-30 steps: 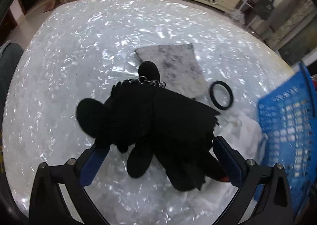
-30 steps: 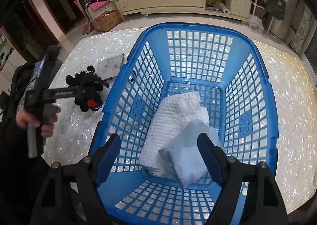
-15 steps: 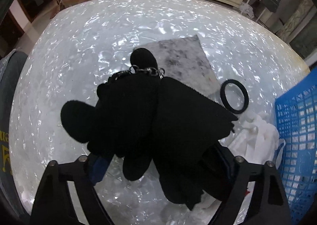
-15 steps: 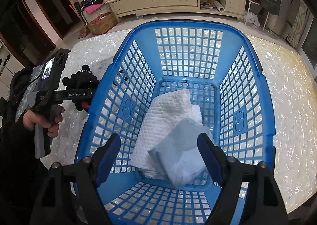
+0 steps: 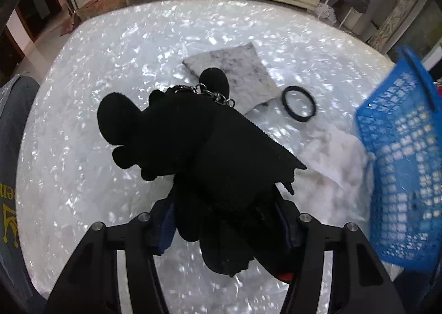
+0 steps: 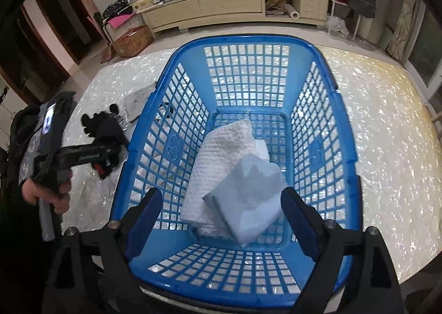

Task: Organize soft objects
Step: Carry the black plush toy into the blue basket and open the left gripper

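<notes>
A black plush toy (image 5: 193, 142) with a metal chain sits between the blue pads of my left gripper (image 5: 226, 225), whose jaws are closing and press its lower body. The right wrist view shows the same toy (image 6: 102, 126) in the left gripper (image 6: 110, 159), just left of the blue basket (image 6: 248, 40). My right gripper (image 6: 221, 203) hangs over the basket with its jaws opening and touching nothing. Below it in the basket lie a white towel (image 6: 221, 153) and a folded pale blue cloth (image 6: 248, 189).
On the shiny white table lie a grey cloth (image 5: 234, 65), a black ring (image 5: 285, 102) and a white fluffy cloth (image 5: 337, 159) beside the basket (image 5: 400, 162). A person's hand (image 6: 47, 192) holds the left gripper. Cabinets and shelves stand behind the table.
The left jaws have come in from wide apart onto the toy's sides. The right jaws have spread slightly over the basket.
</notes>
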`<state>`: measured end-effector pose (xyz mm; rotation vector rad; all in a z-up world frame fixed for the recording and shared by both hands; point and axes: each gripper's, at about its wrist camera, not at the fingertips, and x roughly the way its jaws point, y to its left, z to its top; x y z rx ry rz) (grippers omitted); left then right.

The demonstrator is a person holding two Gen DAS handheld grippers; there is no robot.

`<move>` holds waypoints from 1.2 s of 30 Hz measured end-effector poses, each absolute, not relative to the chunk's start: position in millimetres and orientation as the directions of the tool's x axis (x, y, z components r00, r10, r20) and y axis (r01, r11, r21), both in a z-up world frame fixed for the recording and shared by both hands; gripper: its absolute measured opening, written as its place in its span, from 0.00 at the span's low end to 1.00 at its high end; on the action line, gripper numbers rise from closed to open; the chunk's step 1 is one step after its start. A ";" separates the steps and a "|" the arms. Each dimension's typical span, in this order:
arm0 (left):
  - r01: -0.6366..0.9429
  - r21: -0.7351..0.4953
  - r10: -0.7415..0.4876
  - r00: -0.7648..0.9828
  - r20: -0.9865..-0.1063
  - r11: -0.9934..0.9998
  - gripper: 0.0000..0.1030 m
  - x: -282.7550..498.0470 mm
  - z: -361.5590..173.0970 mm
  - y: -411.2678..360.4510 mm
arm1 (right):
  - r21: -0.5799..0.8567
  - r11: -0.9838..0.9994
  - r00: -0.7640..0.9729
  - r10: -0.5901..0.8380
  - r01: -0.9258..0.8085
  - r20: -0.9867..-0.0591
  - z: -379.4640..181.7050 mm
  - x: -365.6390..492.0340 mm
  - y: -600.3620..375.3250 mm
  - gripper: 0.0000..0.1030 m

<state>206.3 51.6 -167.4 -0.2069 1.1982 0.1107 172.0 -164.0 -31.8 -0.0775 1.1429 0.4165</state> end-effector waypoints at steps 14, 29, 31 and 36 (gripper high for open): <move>-0.019 -0.135 -0.104 0.534 -0.839 0.991 0.54 159.3 -63.7 17.2 | 0.047 0.951 0.453 0.189 -0.307 -0.871 -19.4 151.3 -178.3 1.00; 0.194 -0.110 -0.203 0.567 -0.798 0.975 0.54 150.9 -14.4 -59.6 | 0.033 0.970 0.537 0.161 -0.241 -0.828 -10.1 143.8 -213.9 1.00; 0.216 -0.101 -0.208 0.559 -0.803 0.971 0.54 155.5 -12.5 -71.0 | 0.039 0.971 0.541 0.165 -0.236 -0.825 -10.9 143.9 -217.8 1.00; 0.268 -0.082 -0.219 0.537 -0.814 0.960 0.54 166.4 -14.9 -97.9 | 0.051 0.974 0.546 0.166 -0.220 -0.821 -14.2 146.8 -229.5 1.00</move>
